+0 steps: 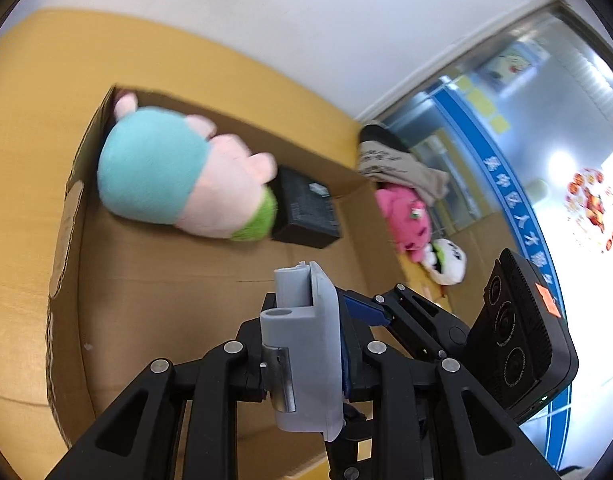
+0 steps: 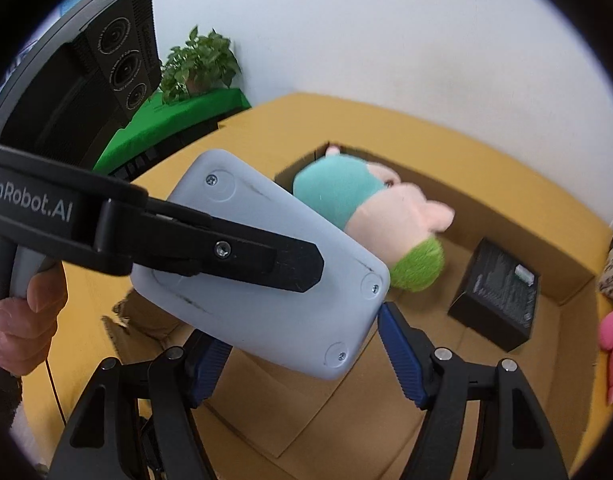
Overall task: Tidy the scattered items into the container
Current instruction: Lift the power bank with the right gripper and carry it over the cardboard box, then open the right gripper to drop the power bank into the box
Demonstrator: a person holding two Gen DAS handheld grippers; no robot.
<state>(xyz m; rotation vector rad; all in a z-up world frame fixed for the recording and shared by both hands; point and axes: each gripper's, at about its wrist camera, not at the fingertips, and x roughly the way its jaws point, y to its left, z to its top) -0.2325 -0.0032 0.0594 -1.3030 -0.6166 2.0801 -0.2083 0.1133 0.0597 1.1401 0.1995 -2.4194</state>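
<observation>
A flat grey plastic device (image 2: pixel 266 216) with screws at its corners hangs over the open cardboard box (image 1: pixel 66 216), carried by both grippers. My left gripper (image 1: pixel 306 304) is shut on its thin sides; in the right wrist view one black finger (image 2: pixel 266 256) of the left gripper lies across the flat face. My right gripper (image 2: pixel 302 340) is shut on the device's wider span, a blue pad (image 2: pixel 402 356) against each edge. Inside the box (image 2: pixel 506 216) lie a teal, pink and green plush (image 1: pixel 174 172) and a small black carton (image 1: pixel 306 212).
Outside the box on the right lie a pink plush (image 1: pixel 408 216), a white and green plush (image 1: pixel 446 260) and a beige cloth bundle (image 1: pixel 398 164). The box rests on a yellow surface (image 1: pixel 22 120) against a white wall. A potted plant (image 2: pixel 198 64) stands on a green ledge.
</observation>
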